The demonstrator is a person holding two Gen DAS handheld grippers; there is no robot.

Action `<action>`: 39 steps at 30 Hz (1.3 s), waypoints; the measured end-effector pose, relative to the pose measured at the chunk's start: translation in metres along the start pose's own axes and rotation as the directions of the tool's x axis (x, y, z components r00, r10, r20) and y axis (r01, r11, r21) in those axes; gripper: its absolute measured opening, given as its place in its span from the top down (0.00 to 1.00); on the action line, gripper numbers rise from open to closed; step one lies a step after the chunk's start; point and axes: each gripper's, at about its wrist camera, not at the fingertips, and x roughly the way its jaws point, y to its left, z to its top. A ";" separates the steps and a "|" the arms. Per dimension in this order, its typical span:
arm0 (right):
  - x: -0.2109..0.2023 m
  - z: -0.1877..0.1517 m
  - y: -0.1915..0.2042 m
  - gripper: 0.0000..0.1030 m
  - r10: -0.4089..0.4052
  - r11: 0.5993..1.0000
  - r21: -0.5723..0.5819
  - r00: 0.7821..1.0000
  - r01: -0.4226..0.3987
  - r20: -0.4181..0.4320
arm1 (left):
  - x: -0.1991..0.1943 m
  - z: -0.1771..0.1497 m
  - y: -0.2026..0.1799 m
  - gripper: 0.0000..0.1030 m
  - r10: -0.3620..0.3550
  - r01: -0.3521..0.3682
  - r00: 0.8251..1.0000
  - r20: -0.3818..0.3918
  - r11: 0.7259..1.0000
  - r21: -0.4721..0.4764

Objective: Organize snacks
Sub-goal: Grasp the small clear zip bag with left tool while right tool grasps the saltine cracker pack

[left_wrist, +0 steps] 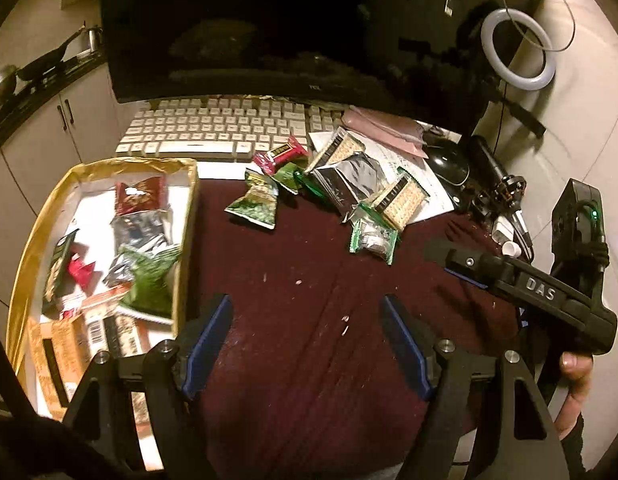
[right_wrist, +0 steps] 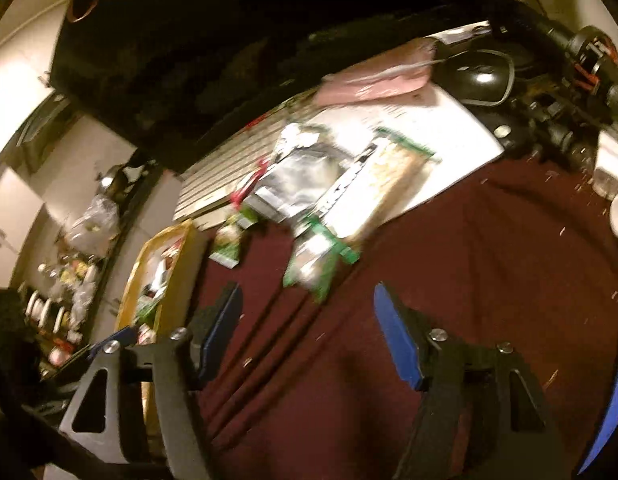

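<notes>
A gold-rimmed box (left_wrist: 187, 216) at the left holds several snack packets. More packets lie loose on the maroon cloth (left_wrist: 301, 264): a green bag (left_wrist: 255, 204), a red bar (left_wrist: 279, 154), a silver pouch (left_wrist: 351, 180), cracker packs (left_wrist: 403, 200) and a small green-edged packet (left_wrist: 373, 240). My left gripper (left_wrist: 307, 336) is open over bare cloth, just right of the box. The right gripper (left_wrist: 457, 258) shows at the right of the left wrist view, held by a hand. In the blurred right wrist view the right gripper (right_wrist: 307, 320) is open just short of the green-edged packet (right_wrist: 313, 256).
A white keyboard (left_wrist: 213, 128) and a dark monitor (left_wrist: 245, 28) stand behind the snacks. A black mouse (left_wrist: 449, 162), papers (left_wrist: 409, 160), a pink cloth (left_wrist: 383, 128), cables and a ring light (left_wrist: 519, 46) crowd the right side. Kitchen counter and cabinets lie to the left.
</notes>
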 end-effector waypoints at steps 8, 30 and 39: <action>0.042 0.058 -0.022 0.41 -0.090 0.985 0.144 0.996 0.093 -0.026 | 0.022 0.014 -0.016 0.26 0.010 -0.009 0.999 -0.037 1.000 0.009; -0.013 0.000 -0.042 0.55 -0.200 0.978 0.082 0.974 0.192 0.103 | 0.106 0.042 -0.054 0.26 0.019 -0.006 0.989 -0.145 0.996 0.088; -0.018 -0.016 -0.041 0.55 -0.140 0.989 0.067 0.980 0.131 0.144 | 0.145 0.060 -0.072 0.29 -0.012 0.021 0.976 -0.217 0.999 0.040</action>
